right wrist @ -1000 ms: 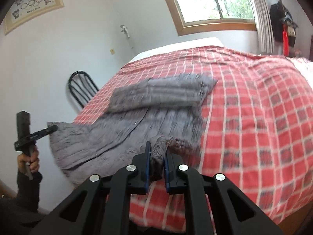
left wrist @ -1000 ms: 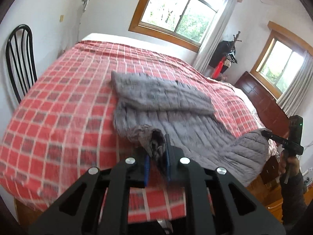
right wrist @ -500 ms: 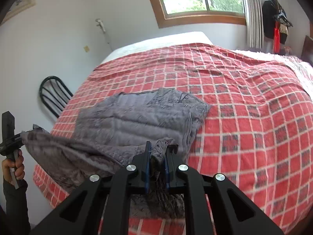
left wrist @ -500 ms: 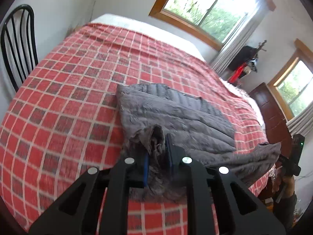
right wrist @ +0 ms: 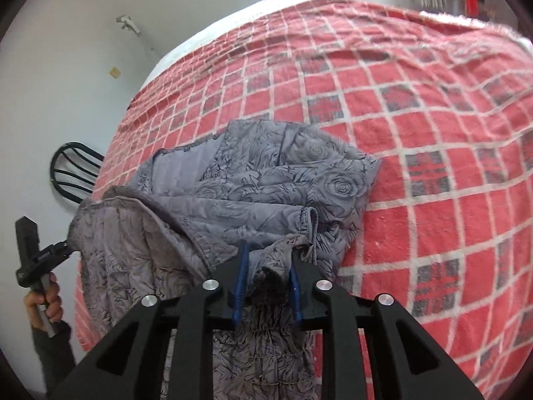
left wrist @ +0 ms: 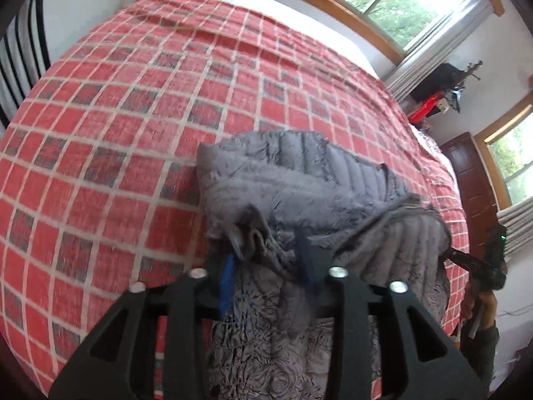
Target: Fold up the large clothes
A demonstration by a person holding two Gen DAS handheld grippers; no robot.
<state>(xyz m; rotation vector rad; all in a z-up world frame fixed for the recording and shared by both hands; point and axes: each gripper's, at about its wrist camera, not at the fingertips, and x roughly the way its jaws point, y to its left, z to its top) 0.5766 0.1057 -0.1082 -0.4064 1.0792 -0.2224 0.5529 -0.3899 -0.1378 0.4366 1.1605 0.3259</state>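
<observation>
Your left gripper (left wrist: 269, 253) has just been opening, and its jaws now stand apart with a bunched hem corner of the grey rose-embossed quilted jacket (left wrist: 299, 193) lying loose between them. Your right gripper (right wrist: 268, 268) has likewise been opening, its blue-padded fingers (right wrist: 240, 276) spread around the other hem corner without pinching it. The jacket lies folded over itself on the red plaid blanket (left wrist: 133, 106) at the near edge of the bed.
</observation>
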